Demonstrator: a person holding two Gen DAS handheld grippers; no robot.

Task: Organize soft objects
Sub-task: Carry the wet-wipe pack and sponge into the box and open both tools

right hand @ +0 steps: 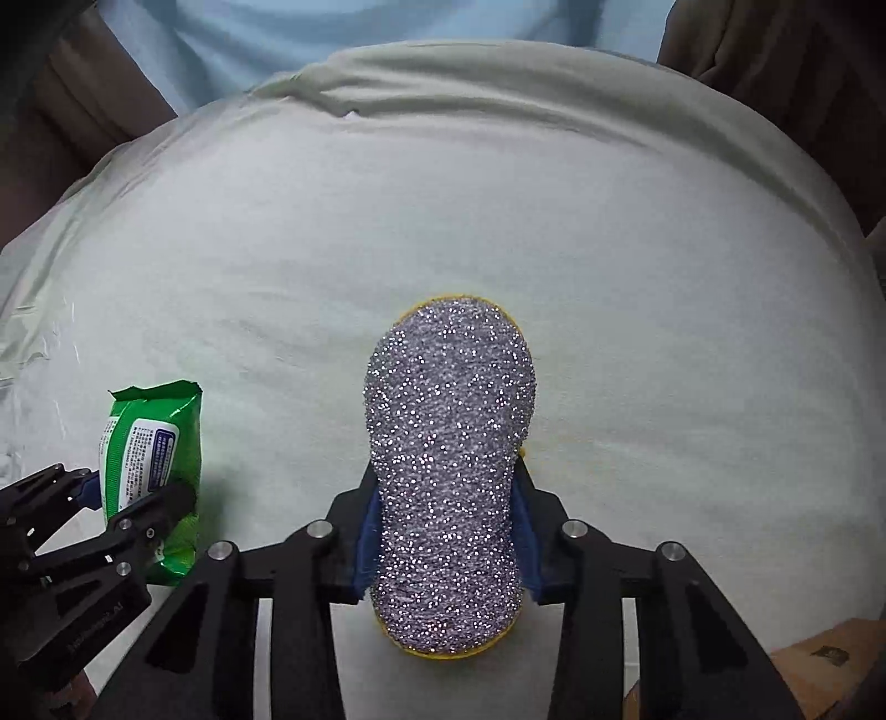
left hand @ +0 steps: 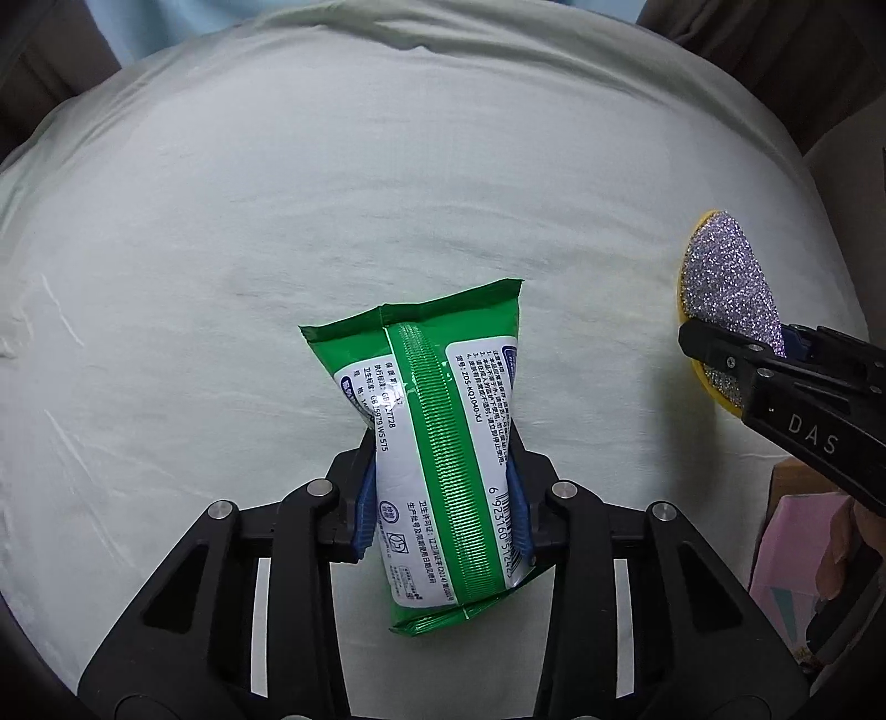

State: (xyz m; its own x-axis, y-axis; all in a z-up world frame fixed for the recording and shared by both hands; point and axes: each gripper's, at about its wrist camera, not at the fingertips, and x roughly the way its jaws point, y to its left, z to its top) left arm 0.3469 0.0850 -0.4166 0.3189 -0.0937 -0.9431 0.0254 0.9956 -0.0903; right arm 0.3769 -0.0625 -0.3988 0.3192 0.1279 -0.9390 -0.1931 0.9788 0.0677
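Because both soft things are pinched at their middles, each bulges out beyond the fingers that hold it: the green wet-wipe pack (left hand: 443, 443) is waisted where the left gripper (left hand: 443, 498) clenches it between blue pads (left hand: 365, 509), its printed back and long ribbed seam turned up and its crimped end pointing away toward the far side of the bed. It is carried just over the pale green bedsheet (left hand: 277, 194), near the middle of the bed and on the near side; whether its lower end touches the cloth I cannot tell. To its right, well apart, the glittery silver scrubbing sponge (right hand: 451, 471) with its yellow rim is squeezed the same way by the right gripper (right hand: 448, 526), long axis running away from the holder, sparkling face up. A waist grip like this, I judge, keeps a floppy item from folding or sliding out while it is carried, and having one in each hand suggests they are being brought together or laid out side by side on the sheet. Beyond the sheet's far edge hangs a pale blue curtain (right hand: 332, 44), and at the near right corner sits a pink box (left hand: 797, 565) beside some brown cardboard (right hand: 825, 659).
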